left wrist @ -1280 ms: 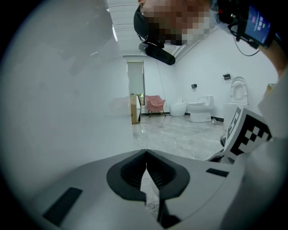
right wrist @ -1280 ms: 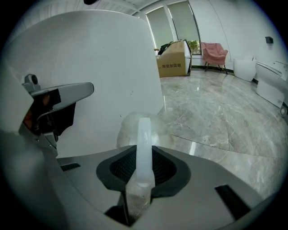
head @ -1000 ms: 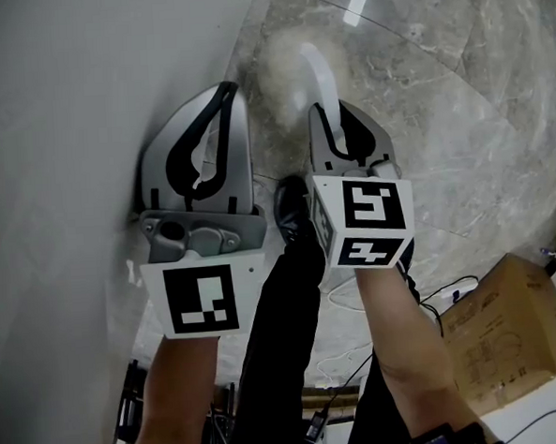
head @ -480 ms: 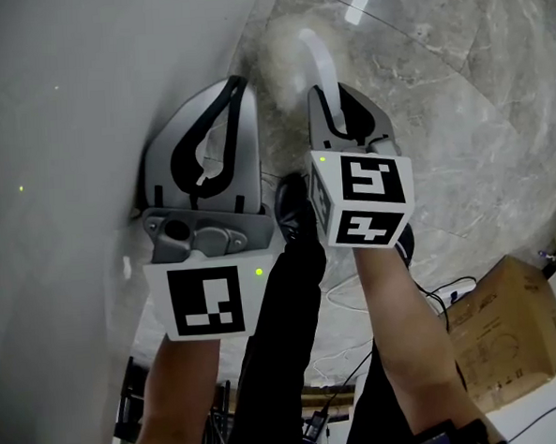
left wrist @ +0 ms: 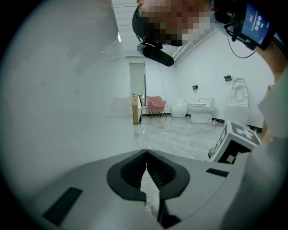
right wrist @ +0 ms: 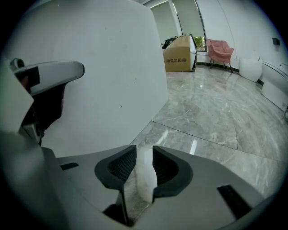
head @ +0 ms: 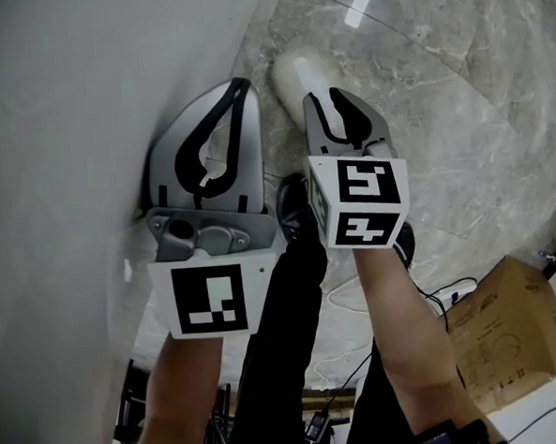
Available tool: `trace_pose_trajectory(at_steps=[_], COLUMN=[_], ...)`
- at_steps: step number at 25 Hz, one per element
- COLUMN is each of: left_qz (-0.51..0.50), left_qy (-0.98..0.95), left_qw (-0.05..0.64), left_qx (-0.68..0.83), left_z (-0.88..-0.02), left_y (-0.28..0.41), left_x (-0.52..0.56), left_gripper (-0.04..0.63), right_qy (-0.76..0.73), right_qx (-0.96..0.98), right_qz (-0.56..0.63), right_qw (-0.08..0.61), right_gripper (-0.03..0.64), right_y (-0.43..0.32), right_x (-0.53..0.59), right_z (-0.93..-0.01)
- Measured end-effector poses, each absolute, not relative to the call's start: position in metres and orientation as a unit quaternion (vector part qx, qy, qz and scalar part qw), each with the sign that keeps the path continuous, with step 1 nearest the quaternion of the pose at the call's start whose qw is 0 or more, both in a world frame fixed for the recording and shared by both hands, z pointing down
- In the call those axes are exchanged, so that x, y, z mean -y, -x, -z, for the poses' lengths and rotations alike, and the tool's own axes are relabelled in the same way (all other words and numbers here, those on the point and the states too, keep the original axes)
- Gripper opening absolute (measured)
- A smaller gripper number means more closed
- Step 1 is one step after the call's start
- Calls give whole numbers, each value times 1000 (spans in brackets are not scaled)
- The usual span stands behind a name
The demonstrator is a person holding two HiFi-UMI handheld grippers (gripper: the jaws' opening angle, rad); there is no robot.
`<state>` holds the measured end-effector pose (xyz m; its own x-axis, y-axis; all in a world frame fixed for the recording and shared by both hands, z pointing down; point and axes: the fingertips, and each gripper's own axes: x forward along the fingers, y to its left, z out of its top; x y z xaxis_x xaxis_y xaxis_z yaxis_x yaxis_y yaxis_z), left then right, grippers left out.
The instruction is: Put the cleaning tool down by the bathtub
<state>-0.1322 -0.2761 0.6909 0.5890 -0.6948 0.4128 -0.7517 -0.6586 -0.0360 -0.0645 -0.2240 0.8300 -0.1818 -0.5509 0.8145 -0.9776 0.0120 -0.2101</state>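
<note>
The white cleaning tool (head: 292, 73) rests low on the grey marble floor, right beside the white bathtub wall (head: 66, 135). My right gripper (head: 323, 95) hovers just above it. Its jaws are opening, and the pads stand clear of the tool. In the right gripper view the tool (right wrist: 146, 177) shows as a pale shape in the gap of the right gripper (right wrist: 144, 150), with the bathtub (right wrist: 103, 67) to the left. My left gripper (head: 237, 86) is shut with nothing in it, close to the tub. In the left gripper view the left gripper (left wrist: 145, 152) has its tips touching.
A cardboard box (head: 505, 329) and loose cables (head: 442, 295) lie at the lower right. The person's dark leg and shoe (head: 291, 211) are between the grippers. Further off stand another box (right wrist: 179, 54), a pink chair (right wrist: 220, 49) and a toilet (left wrist: 201, 110).
The right gripper's jaws have spread and let go of the tool's handle. The tool has dropped from between them to the floor by the tub. The left gripper has hardly moved.
</note>
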Motion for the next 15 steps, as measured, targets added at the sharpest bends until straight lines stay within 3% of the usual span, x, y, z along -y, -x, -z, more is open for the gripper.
trace_pose_trajectory(at_steps=[15], left_qz=[-171], left_qy=[-880], left_qw=[78], left_qx=[437], left_z=[-616], left_y=[113], left_x=[268], left_gripper=[15], right_qy=[-576], right_qx=[694], right_qz=[-350], right_qw=[254], right_gripper=[100], right_y=[47], right_x=[225], right_z=[-721])
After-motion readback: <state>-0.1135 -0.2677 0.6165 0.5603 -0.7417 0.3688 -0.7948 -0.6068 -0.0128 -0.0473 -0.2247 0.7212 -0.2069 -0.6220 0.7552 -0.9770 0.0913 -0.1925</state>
